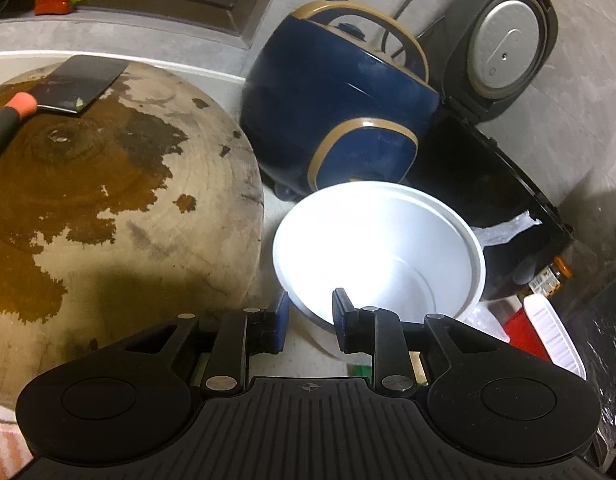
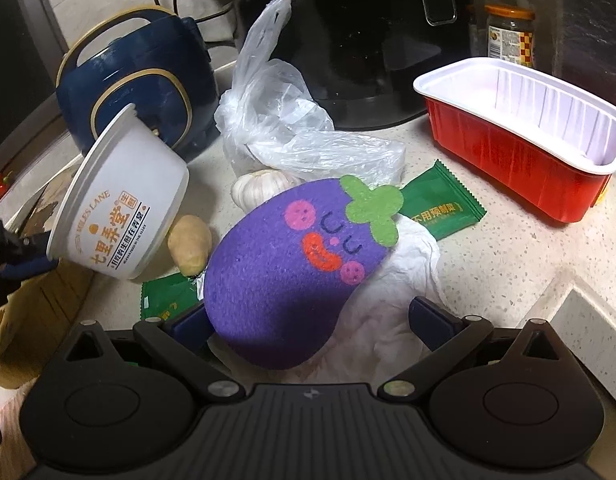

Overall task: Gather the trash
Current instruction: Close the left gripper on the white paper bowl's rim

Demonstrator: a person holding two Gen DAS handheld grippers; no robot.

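My left gripper (image 1: 309, 320) is shut on the rim of a white paper bowl (image 1: 379, 248) and holds it tilted above the counter; the bowl also shows in the right wrist view (image 2: 124, 200), with orange print on its side. My right gripper (image 2: 308, 320) is open, its fingers on either side of a purple eggplant-shaped sponge (image 2: 292, 264) that lies on crumpled white paper (image 2: 391, 304). Green wrappers (image 2: 439, 208) lie under and beside them. A clear plastic bag (image 2: 288, 120) stands behind, and a red tray with white lining (image 2: 519, 132) sits at the right.
A round wooden chopping board (image 1: 120, 184) with a cleaver (image 1: 76, 84) lies at the left. A blue cooker (image 1: 339, 120), an open black rice cooker (image 2: 355, 40) and a jar (image 2: 509, 36) stand at the back. Garlic (image 2: 264, 188) and ginger (image 2: 190, 248) lie on the counter. A counter edge drops at right (image 2: 587, 320).
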